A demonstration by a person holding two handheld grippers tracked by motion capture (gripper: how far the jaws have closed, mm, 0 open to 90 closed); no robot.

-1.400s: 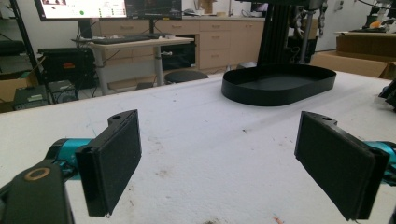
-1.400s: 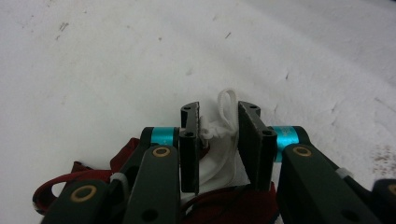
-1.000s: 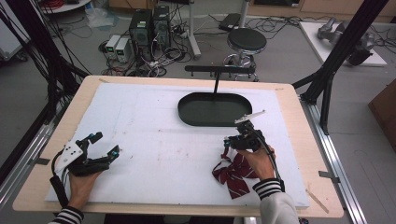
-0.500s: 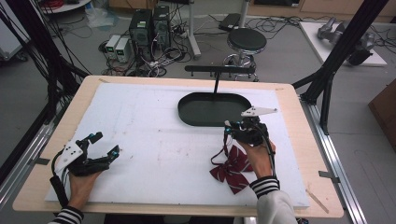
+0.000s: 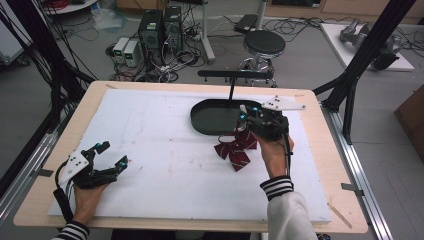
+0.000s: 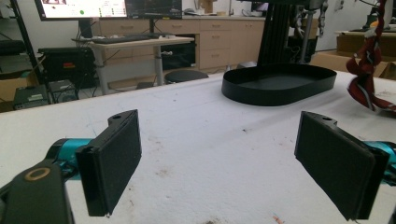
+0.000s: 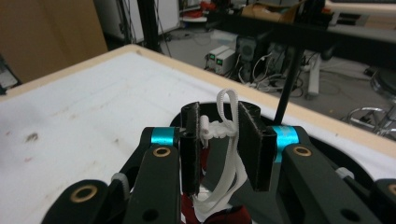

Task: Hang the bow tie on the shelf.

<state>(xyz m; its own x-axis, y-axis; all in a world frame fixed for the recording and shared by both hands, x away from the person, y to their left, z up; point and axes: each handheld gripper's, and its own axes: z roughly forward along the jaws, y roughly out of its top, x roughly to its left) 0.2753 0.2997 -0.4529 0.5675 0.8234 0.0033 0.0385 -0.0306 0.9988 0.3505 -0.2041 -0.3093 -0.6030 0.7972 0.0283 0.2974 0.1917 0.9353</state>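
A dark red bow tie [image 5: 235, 149] hangs from its white elastic strap [image 7: 227, 122], its lower end trailing on the white foam board [image 5: 150, 130]. My right gripper [image 5: 243, 116] is shut on that strap, just at the near right rim of the black oval tray [image 5: 200, 125]. In the right gripper view the strap loops up between the pads [image 7: 190, 140] and the red cloth [image 7: 224, 217] shows below. My left gripper [image 5: 113, 153] rests open on the board at the near left, with nothing between its pads [image 6: 112, 163]. From there the tray [image 6: 280, 84] and the bow tie [image 6: 366, 79] lie far ahead.
A black post with a crossbar [image 5: 232, 82] stands just behind the tray. The board covers a wooden table [image 5: 320, 150]. Beyond the far edge the floor holds a stool [image 5: 264, 44], computers [image 5: 160, 27] and cables. Dark frame legs [image 5: 360, 60] flank the table.
My right gripper has carried the bow tie away from the person and up, from the near right of the board to the tray's rim. The left gripper has stayed put.
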